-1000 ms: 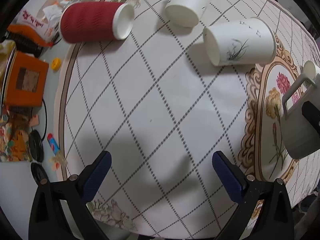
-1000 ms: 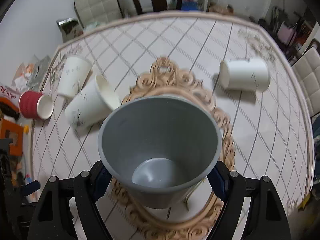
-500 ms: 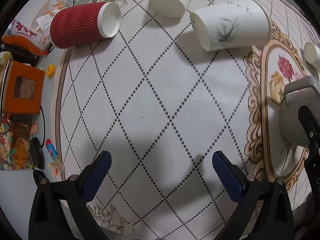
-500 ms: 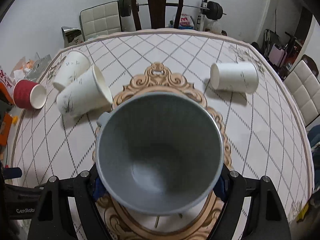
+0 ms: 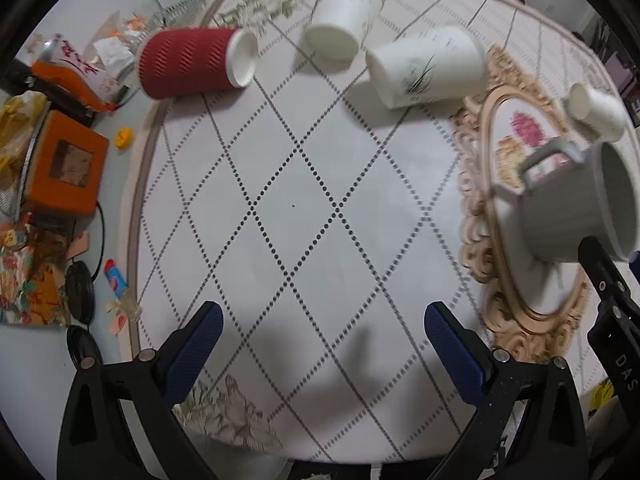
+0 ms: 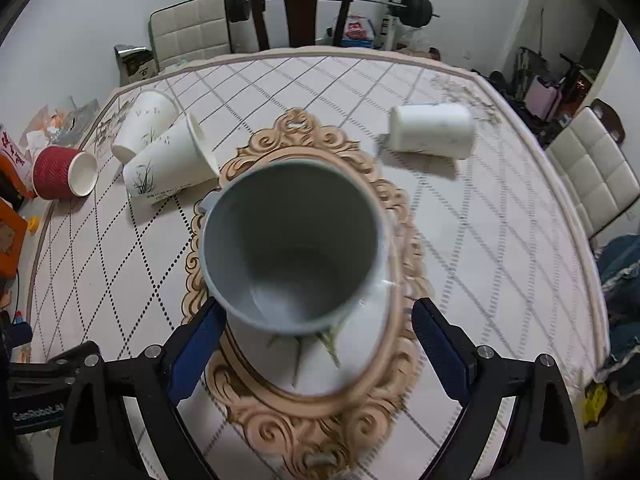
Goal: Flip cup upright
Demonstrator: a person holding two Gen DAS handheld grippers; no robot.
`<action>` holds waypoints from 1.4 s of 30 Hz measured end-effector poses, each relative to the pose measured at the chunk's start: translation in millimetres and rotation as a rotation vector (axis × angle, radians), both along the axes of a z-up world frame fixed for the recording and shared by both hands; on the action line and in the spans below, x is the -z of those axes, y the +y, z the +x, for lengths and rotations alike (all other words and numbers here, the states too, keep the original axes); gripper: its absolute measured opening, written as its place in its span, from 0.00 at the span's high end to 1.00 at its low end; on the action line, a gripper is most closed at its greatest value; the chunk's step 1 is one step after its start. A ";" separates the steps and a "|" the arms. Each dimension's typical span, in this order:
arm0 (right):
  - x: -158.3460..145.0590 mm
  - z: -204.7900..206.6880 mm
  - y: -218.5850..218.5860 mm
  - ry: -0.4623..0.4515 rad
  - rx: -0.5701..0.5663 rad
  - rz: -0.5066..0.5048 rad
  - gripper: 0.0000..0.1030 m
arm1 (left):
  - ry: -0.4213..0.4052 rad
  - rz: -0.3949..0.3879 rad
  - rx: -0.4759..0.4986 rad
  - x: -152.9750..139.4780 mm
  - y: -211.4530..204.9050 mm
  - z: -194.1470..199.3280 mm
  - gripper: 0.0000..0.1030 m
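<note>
Cup (image 6: 294, 246), grey, one item: rigid mug with flared rim and a squared handle (image 5: 550, 160) on its left side; judged ceramic or hard plastic, moderately heavy, smooth-walled and liable to slip or chip if dropped. Location: just ahead of the right gripper (image 6: 316, 334), over the ornate oval medallion (image 6: 320, 428) at the middle of the surface (image 5: 320, 208). Mouth faces the right wrist camera; the left view shows it tilted, mouth up and to the right, base low over the medallion. Whether the base touches the cloth cannot be told

Hold: right jaws stand wide, one blue pad (image 6: 196, 338) at the lower left wall, the other (image 6: 434, 334) well clear on the right. Contact on the left is uncertain; the cup does not look clamped. Best purchase is judged to be across the lower body, below the flare, away from the handle

Right gripper pose: pitched down toward the surface, fingers level either side of the cup

Left gripper (image 5: 320, 344): jaws apart, holding nothing, hovering over bare diamond-patterned cloth, well away from the cup

Also lying on their sides:
- red ribbed cup (image 5: 192, 62), near the surface's left edge
- two white printed paper cups (image 5: 428, 68), touching
- white cup (image 6: 432, 130), apart on the far right
</note>
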State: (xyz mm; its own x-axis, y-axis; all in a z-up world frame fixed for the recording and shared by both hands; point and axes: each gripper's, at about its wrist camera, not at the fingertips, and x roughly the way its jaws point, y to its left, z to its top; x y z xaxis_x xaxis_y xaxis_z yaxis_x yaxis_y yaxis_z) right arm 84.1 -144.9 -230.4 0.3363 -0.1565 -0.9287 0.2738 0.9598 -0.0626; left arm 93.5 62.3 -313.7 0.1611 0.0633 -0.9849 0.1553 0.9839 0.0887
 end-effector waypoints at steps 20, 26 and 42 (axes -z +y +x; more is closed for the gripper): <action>-233.2 -122.5 -38.4 -0.134 -0.020 -0.095 0.00 | -0.381 -0.113 0.006 -226.0 -29.7 -126.2 0.00; -282.1 -148.4 -40.9 -0.181 -0.020 -0.092 0.00 | -0.423 -0.135 -0.012 -257.1 -28.4 -149.4 0.00; -323.7 -174.6 -37.6 -0.182 -0.044 -0.075 0.00 | -0.423 -0.106 -0.040 -280.7 -25.4 -174.8 0.00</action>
